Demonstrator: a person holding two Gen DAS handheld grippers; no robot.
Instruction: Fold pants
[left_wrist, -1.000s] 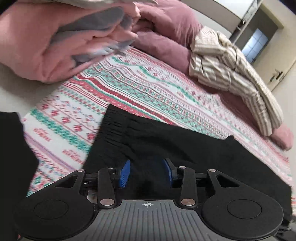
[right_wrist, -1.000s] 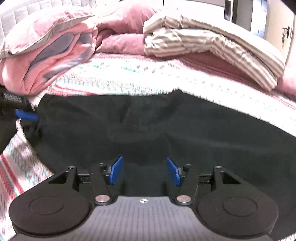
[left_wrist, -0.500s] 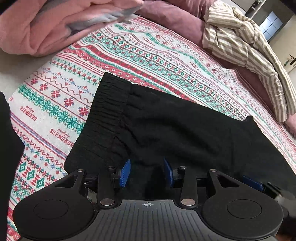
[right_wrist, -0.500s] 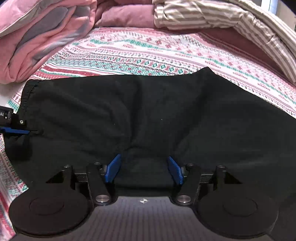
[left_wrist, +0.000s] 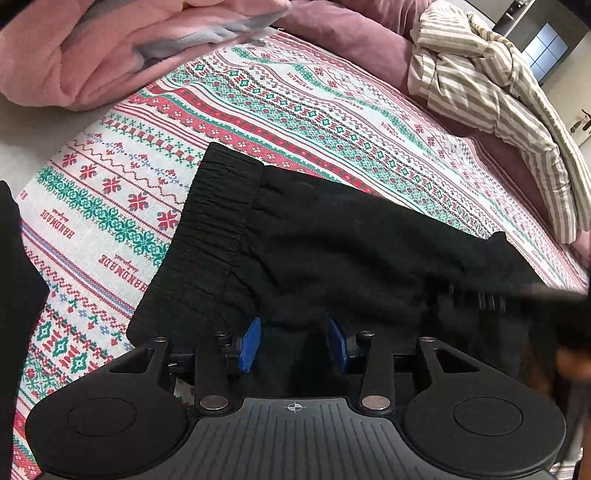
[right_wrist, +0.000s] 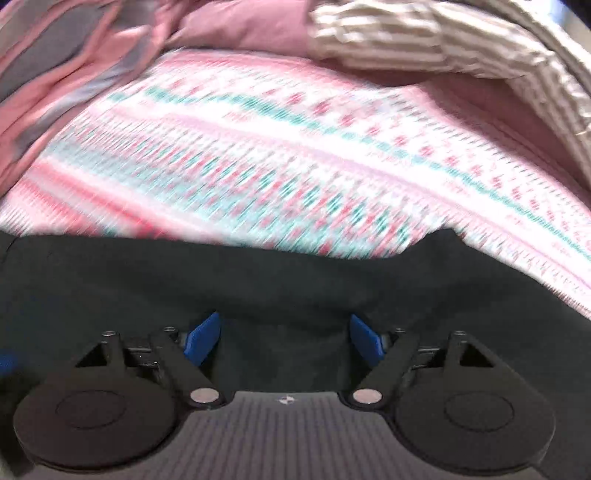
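The black knit pants with a ribbed elastic waistband lie flat on the red, green and white patterned bedspread, waistband end toward the pink folded blanket. The left gripper sits at the pants' near edge, its 2 blue pads narrowly set with a bunch of black cloth between them. The right gripper hovers over the same near edge, jaws opening wide, pads clear of the cloth.
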